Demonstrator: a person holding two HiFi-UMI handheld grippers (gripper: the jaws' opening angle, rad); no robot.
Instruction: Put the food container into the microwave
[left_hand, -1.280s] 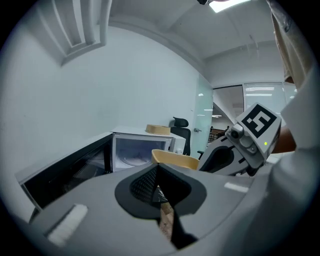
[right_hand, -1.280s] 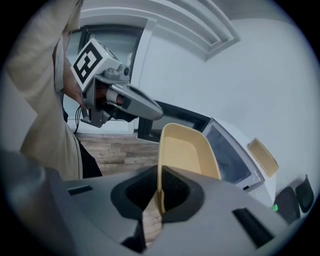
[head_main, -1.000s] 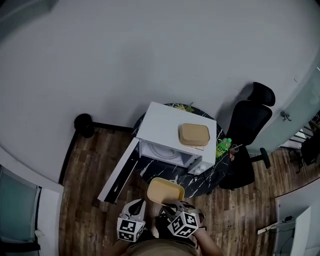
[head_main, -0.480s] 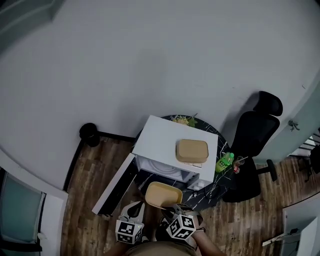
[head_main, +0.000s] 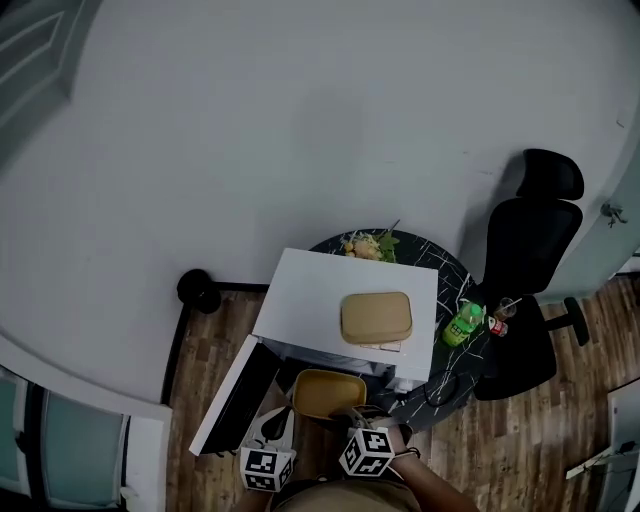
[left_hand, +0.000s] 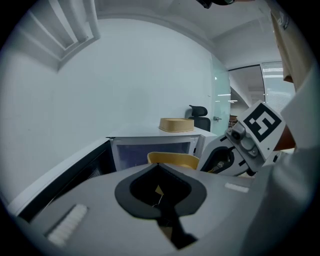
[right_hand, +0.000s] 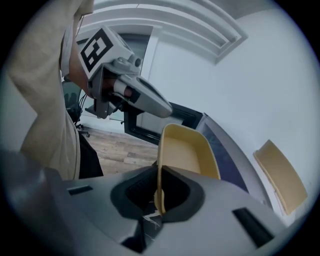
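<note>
Right gripper view shows the right gripper (right_hand: 158, 196) with its fingers pinched on the near rim of the yellow food container (right_hand: 186, 150). It holds the container just in front of the microwave (head_main: 345, 285), at its open mouth. The left gripper (left_hand: 160, 195) has its fingers pressed together with nothing in them. The door (head_main: 230, 398) stands wide open on the microwave's left side. A tan box (head_main: 376, 317) sits on top of the microwave
</note>
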